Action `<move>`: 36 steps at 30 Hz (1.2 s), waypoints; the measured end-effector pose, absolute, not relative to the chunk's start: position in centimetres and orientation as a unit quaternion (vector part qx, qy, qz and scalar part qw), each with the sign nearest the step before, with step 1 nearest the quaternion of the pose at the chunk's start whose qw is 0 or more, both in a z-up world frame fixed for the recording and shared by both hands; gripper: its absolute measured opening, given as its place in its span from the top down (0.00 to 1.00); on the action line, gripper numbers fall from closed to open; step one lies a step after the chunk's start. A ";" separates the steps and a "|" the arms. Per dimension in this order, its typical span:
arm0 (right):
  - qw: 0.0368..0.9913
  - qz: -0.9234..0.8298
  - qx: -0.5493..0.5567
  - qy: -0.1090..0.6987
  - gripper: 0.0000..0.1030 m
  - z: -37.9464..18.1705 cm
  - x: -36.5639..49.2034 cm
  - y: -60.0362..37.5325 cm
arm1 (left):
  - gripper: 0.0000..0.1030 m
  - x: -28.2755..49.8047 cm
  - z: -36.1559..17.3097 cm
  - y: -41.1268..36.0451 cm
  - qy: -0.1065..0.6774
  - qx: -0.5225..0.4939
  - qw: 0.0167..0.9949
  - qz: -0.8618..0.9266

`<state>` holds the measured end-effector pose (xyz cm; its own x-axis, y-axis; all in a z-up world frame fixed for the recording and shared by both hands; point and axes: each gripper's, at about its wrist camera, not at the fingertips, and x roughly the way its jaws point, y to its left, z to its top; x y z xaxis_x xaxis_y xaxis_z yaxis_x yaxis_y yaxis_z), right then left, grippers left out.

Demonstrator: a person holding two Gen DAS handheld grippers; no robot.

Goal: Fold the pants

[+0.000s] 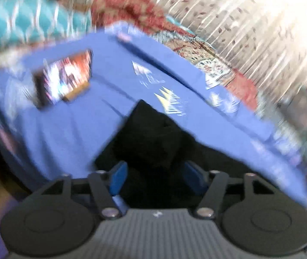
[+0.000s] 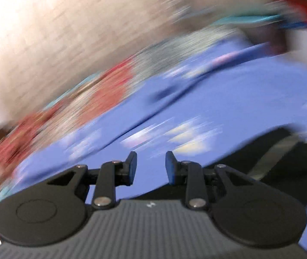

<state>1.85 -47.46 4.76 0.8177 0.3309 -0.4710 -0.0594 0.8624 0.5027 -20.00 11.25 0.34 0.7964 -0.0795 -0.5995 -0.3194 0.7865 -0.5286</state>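
Observation:
Both views are blurred by motion. Black pants (image 1: 151,142) lie folded in a dark heap on a blue sheet (image 1: 71,120). My left gripper (image 1: 153,177) hovers over the near part of the pants with its blue-padded jaws wide apart and nothing clamped between them. In the right wrist view the pants (image 2: 268,157) show as a dark mass at the lower right with a grey band across them. My right gripper (image 2: 150,168) is open and empty above the blue sheet (image 2: 218,99), just left of the pants.
A phone with a lit screen (image 1: 65,77) stands propped on the sheet at the back left. A teal patterned cushion (image 1: 24,19) and a red patterned blanket (image 1: 132,6) lie behind. A pale curtain (image 1: 250,17) hangs at the back right.

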 end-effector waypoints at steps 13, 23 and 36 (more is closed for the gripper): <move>0.740 0.519 0.024 0.426 0.76 1.9 1.9 -12.6 | 0.67 -17.4 -4.2 12.6 0.287 -0.438 0.851 0.047; 0.685 0.567 -0.015 0.457 0.88 0.4 -3.0 -10.6 | 0.88 -21.5 -3.3 11.7 0.252 -0.380 0.889 0.045; 0.672 0.568 0.002 0.476 0.89 -1.3 -3.5 -11.7 | 0.54 -22.6 -5.6 12.7 0.299 -0.391 0.865 0.096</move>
<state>-3.46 -11.68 -1.26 -0.0971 0.7647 -0.6370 -0.7609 0.3556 0.5428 -22.64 12.66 -5.55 0.8026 -0.0670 -0.5927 -0.4004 0.6760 -0.6186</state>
